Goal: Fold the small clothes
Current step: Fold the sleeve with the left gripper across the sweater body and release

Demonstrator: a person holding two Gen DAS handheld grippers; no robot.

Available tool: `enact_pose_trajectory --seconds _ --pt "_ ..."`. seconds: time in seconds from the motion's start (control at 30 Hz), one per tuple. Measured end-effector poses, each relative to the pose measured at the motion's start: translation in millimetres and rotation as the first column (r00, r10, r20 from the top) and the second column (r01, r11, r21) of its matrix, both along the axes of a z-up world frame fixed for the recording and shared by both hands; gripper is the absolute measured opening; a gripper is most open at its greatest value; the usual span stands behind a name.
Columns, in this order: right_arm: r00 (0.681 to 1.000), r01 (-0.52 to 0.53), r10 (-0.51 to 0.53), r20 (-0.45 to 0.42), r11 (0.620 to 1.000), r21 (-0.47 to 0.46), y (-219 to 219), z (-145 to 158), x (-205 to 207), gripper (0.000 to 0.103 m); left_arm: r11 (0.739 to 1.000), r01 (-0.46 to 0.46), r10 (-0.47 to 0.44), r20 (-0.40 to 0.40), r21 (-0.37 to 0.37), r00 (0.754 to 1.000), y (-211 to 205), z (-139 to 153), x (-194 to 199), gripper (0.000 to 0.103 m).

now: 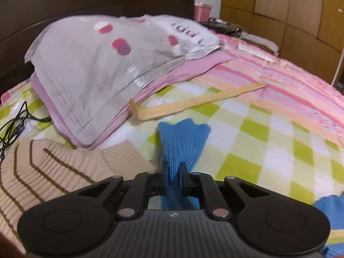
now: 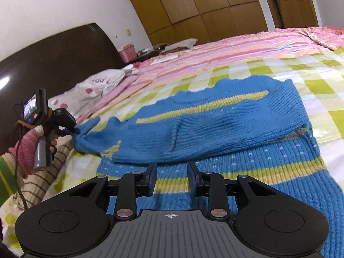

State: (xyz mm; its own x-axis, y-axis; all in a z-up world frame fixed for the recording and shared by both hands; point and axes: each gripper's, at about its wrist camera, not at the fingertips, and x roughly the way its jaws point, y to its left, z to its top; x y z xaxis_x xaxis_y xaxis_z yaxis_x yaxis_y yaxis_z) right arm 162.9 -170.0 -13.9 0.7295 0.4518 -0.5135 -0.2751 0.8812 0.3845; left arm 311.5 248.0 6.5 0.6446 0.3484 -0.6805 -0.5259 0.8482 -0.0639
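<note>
The checked bedspread (image 2: pixel 258 73) carries my blue sweater (image 2: pixel 215 120), spread flat with its upper part doubled over the body. It's soft ribbed knit, limp and stretchy, light I'd judge, so cuffs and hems are the best holds. My left gripper (image 1: pixel 173 165) is pinching the sleeve end (image 1: pixel 182 137); my right gripper (image 2: pixel 172 172) hovers spread above the striped hem
</note>
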Motion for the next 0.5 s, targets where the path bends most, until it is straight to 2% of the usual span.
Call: enact_pose_trajectory --seconds 0.13,0.23,0.33,0.4,0.5 --pt "1.0 0.016 -0.017 0.022 0.999 0.028 -8 7 -2 0.031 0.989 0.143 -0.14 0.089 -0.023 0.986 -30 28 -16 0.015" --pt "0.999 0.028 -0.03 0.02 0.997 0.074 -16 12 -1 0.031 0.955 0.294 -0.283 0.151 -0.05 0.947 -66 49 -30 0.015" --pt "0.999 0.049 -0.051 0.019 0.994 0.093 -22 16 -2 0.031 0.887 0.46 -0.441 0.202 -0.053 0.874 -113 63 -49 0.015" --pt "0.997 0.068 -0.07 0.013 0.993 0.1 -26 16 -2 0.031 0.827 0.56 -0.54 0.219 -0.038 0.813 -146 65 -63 0.015" --pt "0.994 0.109 -0.106 -0.027 0.987 0.118 -35 12 3 0.031 0.739 0.674 -0.665 0.185 0.02 0.724 -196 53 -81 0.016"
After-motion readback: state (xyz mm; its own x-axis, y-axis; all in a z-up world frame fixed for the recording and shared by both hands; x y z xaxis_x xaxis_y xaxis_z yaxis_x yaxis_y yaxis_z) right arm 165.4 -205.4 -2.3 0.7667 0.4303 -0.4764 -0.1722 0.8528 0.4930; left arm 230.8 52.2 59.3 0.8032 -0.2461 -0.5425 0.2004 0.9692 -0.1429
